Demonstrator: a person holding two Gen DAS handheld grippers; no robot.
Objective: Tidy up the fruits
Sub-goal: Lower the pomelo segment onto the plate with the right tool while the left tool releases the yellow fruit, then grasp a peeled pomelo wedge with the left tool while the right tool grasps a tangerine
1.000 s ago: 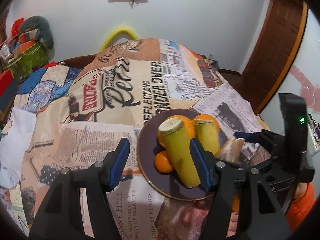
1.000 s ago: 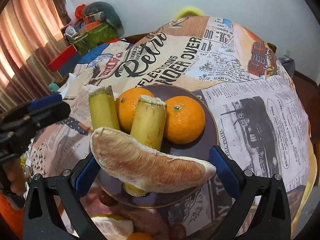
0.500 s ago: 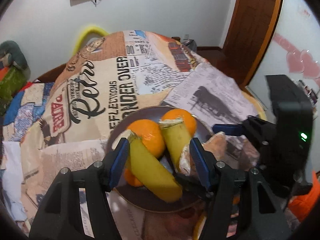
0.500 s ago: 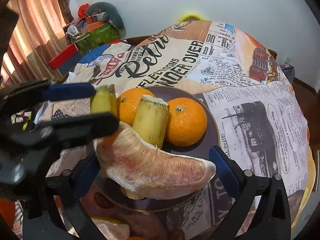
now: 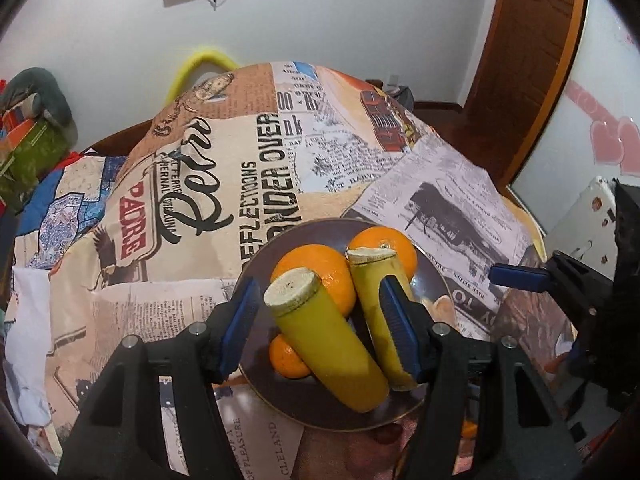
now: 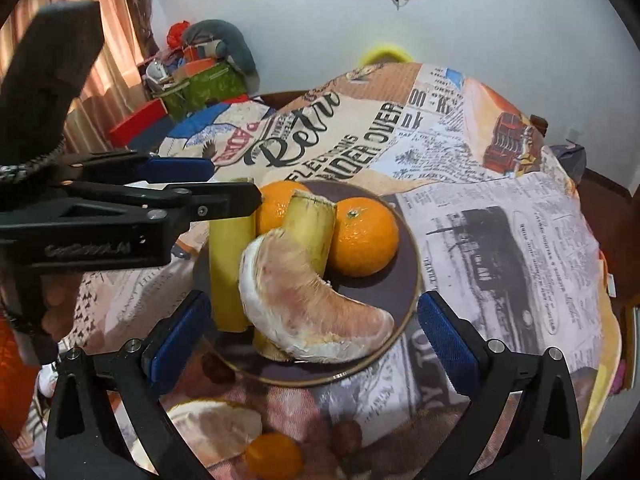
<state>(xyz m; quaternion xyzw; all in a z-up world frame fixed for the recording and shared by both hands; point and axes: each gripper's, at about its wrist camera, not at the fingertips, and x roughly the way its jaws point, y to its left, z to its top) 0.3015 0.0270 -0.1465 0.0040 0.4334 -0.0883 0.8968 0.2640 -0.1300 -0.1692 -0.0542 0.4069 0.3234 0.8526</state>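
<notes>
So the round dark-brown plate (image 6: 380, 292) sits near the front edge of the table with the newspaper-print cloth (image 6: 500, 240), and it's pretty loaded already: two big oranges (image 6: 360, 236) at the back rim and two smooth yellow cut cylinders with pale ends. The peeled pinkish pomelo wedge (image 6: 312, 312) is across the near rim.

The left gripper (image 5: 318, 292) has its blue pads apart, straddling the nearer yellow cylinder (image 5: 328, 344) with a gap on both sides, so no squeeze that I can see. The right gripper (image 6: 314, 308) is spread wide around the wedge and isn't touching it.

That cylinder leans on an orange with its cut end up and away and its long axis dropping toward the near rim. The wedge's long axis runs left to right along the near rim, with one tip propped on the other yellow cylinder (image 6: 312, 224).

My take: if the left one is straightening that cylinder, centre the pads on its middle and close square across the axis. It's leaning, so a lopsided pinch could roll it into the oranges.
</notes>
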